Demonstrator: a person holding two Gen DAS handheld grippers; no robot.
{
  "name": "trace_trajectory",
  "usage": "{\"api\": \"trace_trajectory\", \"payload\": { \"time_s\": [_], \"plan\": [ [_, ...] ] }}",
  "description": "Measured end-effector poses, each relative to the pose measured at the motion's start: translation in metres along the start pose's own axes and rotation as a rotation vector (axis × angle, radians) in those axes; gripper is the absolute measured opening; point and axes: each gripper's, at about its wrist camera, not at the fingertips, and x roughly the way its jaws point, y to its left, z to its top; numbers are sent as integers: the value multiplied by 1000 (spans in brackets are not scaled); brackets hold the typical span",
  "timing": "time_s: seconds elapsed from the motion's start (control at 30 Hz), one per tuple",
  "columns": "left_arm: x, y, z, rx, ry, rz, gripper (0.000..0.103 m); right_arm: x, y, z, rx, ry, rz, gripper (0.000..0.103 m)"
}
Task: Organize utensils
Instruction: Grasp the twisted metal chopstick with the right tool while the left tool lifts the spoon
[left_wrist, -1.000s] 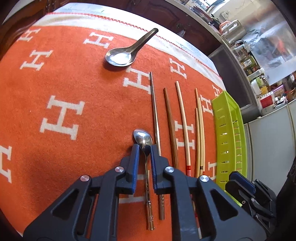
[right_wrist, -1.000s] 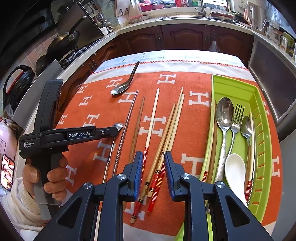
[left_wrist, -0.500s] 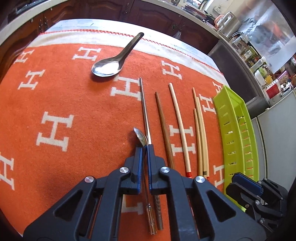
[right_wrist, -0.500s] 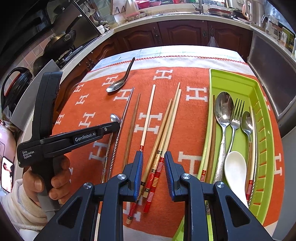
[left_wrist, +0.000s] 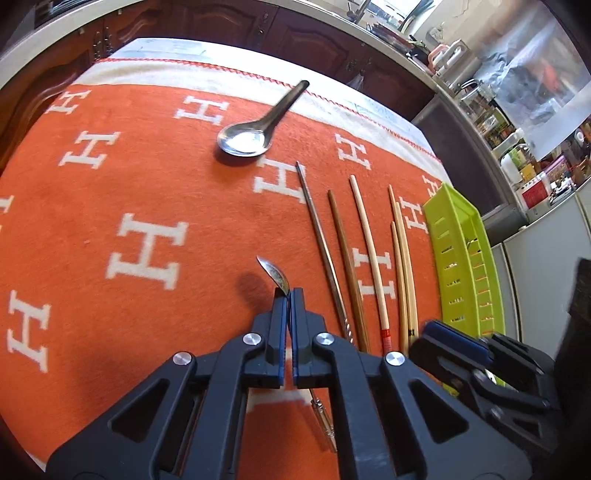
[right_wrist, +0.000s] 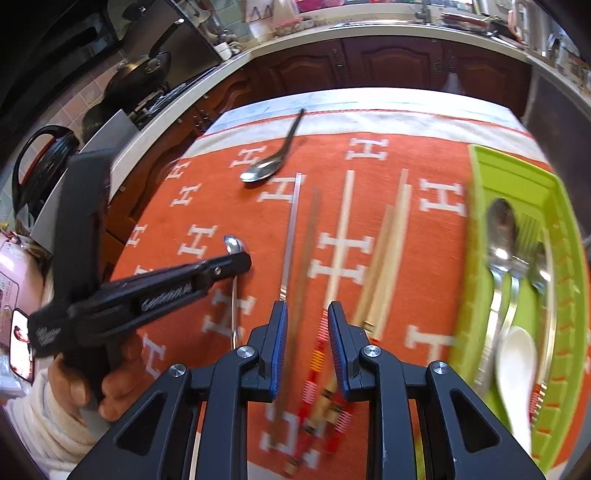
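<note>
My left claw (left_wrist: 287, 295) now clamped on small spoon (left_wrist: 275, 274), lifted off orange cloth (left_wrist: 147, 192), bowl tilted since second ago. Right claw (right_wrist: 307, 314) parted, empty, above chopsticks (right_wrist: 341, 236).

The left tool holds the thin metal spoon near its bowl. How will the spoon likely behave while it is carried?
The spoon looks stiff, so it should not bend. Its polished metal may slip between the left tool's closed fingers. Because the long handle hangs below the grip, it could pivot or swing.
</note>
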Motion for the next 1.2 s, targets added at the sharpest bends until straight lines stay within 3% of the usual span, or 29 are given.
{"api": "trace_trajectory", "payload": {
  "time_s": [0.33, 0.57, 0.8, 0.97, 1.2],
  "plan": [
    [-32, 28, -15, -41, -13, -26, 0, 45, 35, 20, -70, -7, -1, 16],
    [-37, 36, -19, -55, -20, -32, 0, 71, 35, 20, -87, 43, -72, 13],
    [-41, 29, -20, -38, -24, -45, 0, 78, 45, 11, -163, -11, -161, 6],
    [-54, 15, -20, 3, -39, -55, 0, 69, 37, 9, -91, -16, -125, 5],
    [-75, -28, -17, 85, -51, -97, 0, 2, 10, -1, 38, -106, -32, 5]
  ]
}}
